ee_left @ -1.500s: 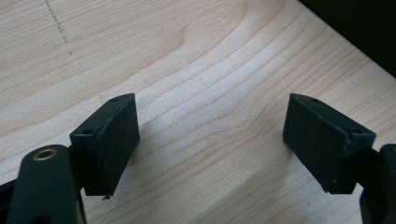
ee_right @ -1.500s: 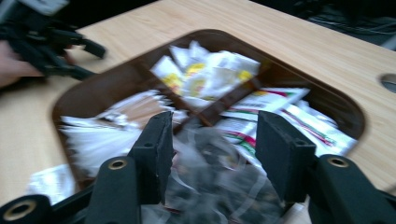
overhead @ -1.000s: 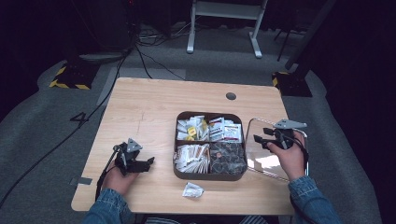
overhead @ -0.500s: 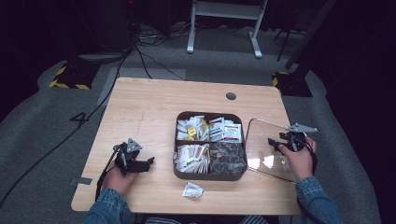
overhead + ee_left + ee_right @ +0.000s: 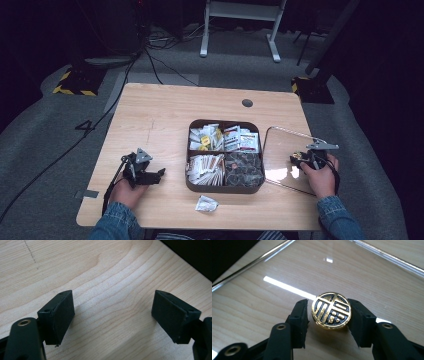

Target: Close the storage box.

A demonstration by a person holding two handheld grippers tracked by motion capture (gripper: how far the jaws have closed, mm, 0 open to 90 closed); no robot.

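Observation:
A clear lid (image 5: 280, 150) lies flat on the table, right of a brown four-compartment tray (image 5: 224, 122) full of sachets. My right gripper (image 5: 301, 161) is low over the lid. In the right gripper view its jaws (image 5: 328, 312) have just been closing, and the pads now sit against both sides of the lid's round gold-and-black knob (image 5: 331, 310). My left gripper (image 5: 159, 175) rests near the table's front left, pointing toward the tray. Its jaws (image 5: 112, 312) stand open over bare wood with nothing between them.
One loose white sachet (image 5: 206, 203) lies in front of the tray near the front edge. A dark round hole (image 5: 247, 103) marks the tabletop behind the tray. The table's right edge runs close beside the lid.
My right hand has shifted right and sunk onto the lid, and its jaws have narrowed around the knob. The left hand has stayed put.

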